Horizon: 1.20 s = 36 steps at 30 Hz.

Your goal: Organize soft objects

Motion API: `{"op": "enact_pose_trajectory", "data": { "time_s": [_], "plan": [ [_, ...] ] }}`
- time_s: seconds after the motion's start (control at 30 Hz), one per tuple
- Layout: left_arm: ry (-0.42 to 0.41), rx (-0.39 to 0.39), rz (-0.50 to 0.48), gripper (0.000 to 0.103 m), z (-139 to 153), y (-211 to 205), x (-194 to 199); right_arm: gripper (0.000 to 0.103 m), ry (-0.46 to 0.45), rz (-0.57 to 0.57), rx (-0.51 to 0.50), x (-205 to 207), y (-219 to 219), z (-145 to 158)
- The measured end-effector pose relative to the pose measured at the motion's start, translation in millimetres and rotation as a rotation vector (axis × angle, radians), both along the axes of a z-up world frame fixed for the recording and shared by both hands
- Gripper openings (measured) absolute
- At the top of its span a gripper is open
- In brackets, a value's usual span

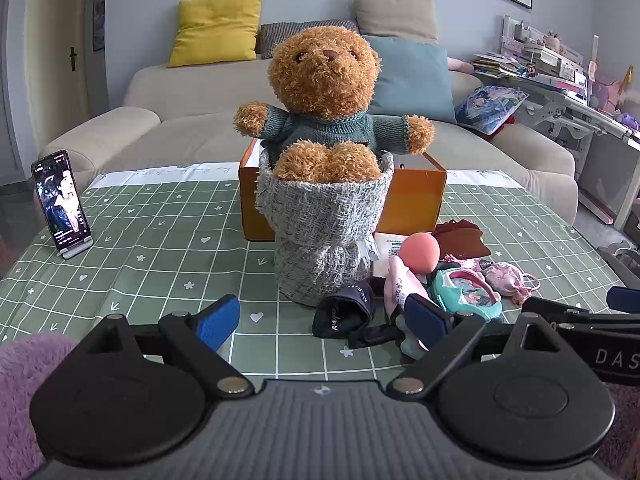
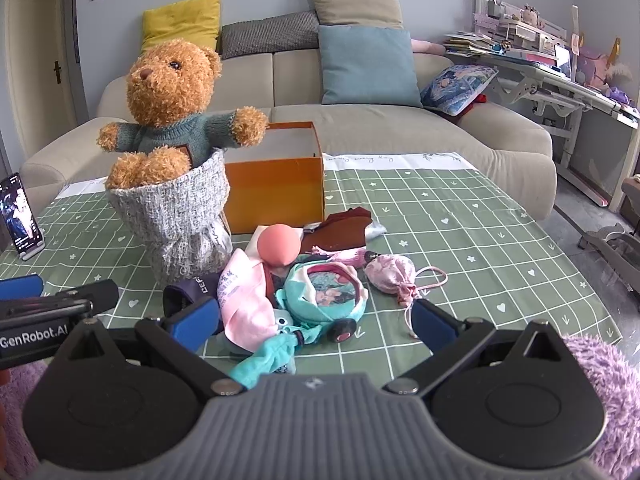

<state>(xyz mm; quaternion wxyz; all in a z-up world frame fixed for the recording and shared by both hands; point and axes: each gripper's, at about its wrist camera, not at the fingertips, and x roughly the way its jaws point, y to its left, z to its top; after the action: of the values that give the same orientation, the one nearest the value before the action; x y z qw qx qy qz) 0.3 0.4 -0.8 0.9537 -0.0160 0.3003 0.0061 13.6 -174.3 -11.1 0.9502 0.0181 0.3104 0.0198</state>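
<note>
Soft objects are lying in a loose heap on the green checked tablecloth (image 1: 160,240), and going left to right across the left wrist view, a phone (image 1: 60,204) is leaning on its stand at the cloth's left edge. Next, a teddy bear (image 1: 324,80) in a green sweater is sitting upright in a grey woven sack (image 1: 324,224), with an orange box (image 1: 416,200) standing just behind it. Right of the sack, the heap is holding a dark navy cloth (image 1: 344,314), a pink cloth (image 1: 396,284), a coral ball (image 1: 420,254), a brown cloth (image 1: 460,236), a teal purse (image 1: 468,292) and a pink drawstring pouch (image 1: 508,278). The left gripper (image 1: 322,322) is hovering with jaws spread wide, gripping nothing. The right gripper (image 2: 314,322) is likewise gaping wide above the heap, empty.
</note>
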Motion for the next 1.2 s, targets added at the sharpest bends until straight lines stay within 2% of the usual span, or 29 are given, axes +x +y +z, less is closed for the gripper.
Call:
{"op": "enact_pose_trajectory", "data": {
  "time_s": [1.2],
  "plan": [
    [0.009,0.002,-0.019,0.103,-1.2,-2.1,0.3,0.100,0.007,0.015,-0.022,0.9,5.0,-0.9]
  ]
}}
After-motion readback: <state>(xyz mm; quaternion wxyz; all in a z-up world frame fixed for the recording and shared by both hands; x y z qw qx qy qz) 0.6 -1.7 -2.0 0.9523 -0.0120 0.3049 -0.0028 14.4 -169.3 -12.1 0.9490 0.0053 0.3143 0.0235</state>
